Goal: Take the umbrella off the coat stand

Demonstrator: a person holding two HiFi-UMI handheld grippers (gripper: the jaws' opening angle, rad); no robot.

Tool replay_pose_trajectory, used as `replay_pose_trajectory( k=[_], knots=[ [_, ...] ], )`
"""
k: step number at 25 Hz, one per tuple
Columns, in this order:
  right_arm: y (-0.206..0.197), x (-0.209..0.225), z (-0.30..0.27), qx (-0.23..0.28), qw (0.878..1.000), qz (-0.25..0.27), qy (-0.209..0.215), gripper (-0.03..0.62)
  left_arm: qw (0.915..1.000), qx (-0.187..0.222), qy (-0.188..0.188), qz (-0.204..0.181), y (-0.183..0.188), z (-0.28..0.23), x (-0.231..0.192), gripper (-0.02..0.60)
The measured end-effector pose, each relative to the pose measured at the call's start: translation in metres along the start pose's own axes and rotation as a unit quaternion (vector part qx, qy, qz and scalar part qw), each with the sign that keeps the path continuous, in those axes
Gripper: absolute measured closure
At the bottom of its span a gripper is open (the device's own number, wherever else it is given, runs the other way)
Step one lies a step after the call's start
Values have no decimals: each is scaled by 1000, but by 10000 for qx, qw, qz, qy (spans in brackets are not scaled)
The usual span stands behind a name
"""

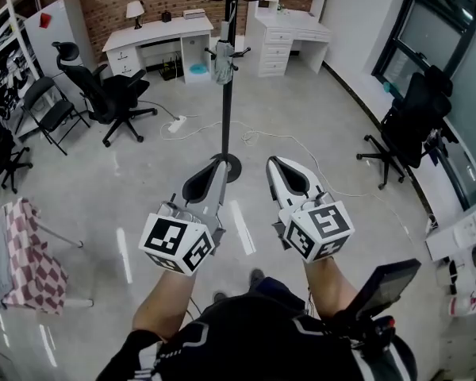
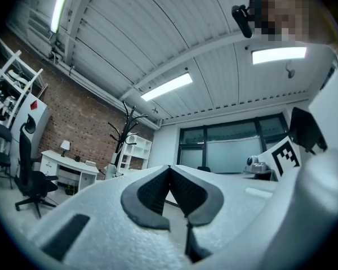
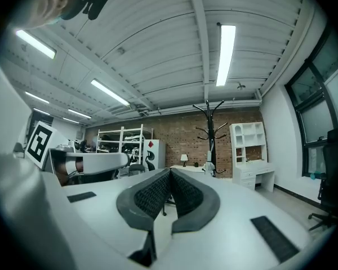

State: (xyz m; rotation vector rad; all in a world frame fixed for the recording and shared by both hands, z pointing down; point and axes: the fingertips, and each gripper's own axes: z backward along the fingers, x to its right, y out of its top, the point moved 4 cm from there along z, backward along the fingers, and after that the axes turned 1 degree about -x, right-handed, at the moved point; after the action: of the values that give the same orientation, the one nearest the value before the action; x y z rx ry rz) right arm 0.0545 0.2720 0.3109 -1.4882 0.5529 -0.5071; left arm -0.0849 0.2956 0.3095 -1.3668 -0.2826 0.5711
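A black coat stand point(image 1: 228, 94) rises from its round base on the grey floor ahead of me. A small folded grey umbrella point(image 1: 222, 62) hangs from one of its hooks, high on the pole. My left gripper point(image 1: 220, 163) and right gripper point(image 1: 273, 163) are side by side near the stand's base, well short of the umbrella. Both are shut with nothing between the jaws. In the left gripper view the shut left gripper point(image 2: 169, 169) has the stand point(image 2: 125, 134) far off to its left. In the right gripper view the stand point(image 3: 210, 131) and umbrella point(image 3: 209, 166) lie beyond the shut right gripper point(image 3: 170, 172).
White desks point(image 1: 159, 38) and a shelf unit line the brick back wall. Black office chairs point(image 1: 103, 90) stand at left, and one more point(image 1: 408, 125) by the right windows. A white cable point(image 1: 317, 161) and power strip point(image 1: 177, 123) lie on the floor. A chequered cloth point(image 1: 28, 252) hangs at left.
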Motion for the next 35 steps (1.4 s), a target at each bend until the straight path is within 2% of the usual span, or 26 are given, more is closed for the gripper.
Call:
replay_pose_trajectory(
  k=[2,6,11,17,19,29,35],
  knots=[
    [2,1,-6,51,10000,6,52,592,10000,24,-55,-27,2,-4,-2,575],
    [8,15,-24,228,9997,-11,94,592,9996,-180,163,-157,0,-22,-19,574],
    [12,41,-52,380,9992,24,154,592,9992,-316,252,-29,-6,-50,-40,574],
    [18,74,-94,533,9979,130,348,592,9971,-401,531,-367,-8,-100,-66,575],
    [18,87,-107,506,9975,187,446,592,9968,-400,591,-366,-9,-117,-73,575],
    [12,160,-150,468,9966,127,660,592,9965,-426,625,-358,-21,-194,-84,575],
    [5,194,-164,552,9952,-78,798,592,9948,-450,816,-402,-25,-224,-82,574]
  ],
)
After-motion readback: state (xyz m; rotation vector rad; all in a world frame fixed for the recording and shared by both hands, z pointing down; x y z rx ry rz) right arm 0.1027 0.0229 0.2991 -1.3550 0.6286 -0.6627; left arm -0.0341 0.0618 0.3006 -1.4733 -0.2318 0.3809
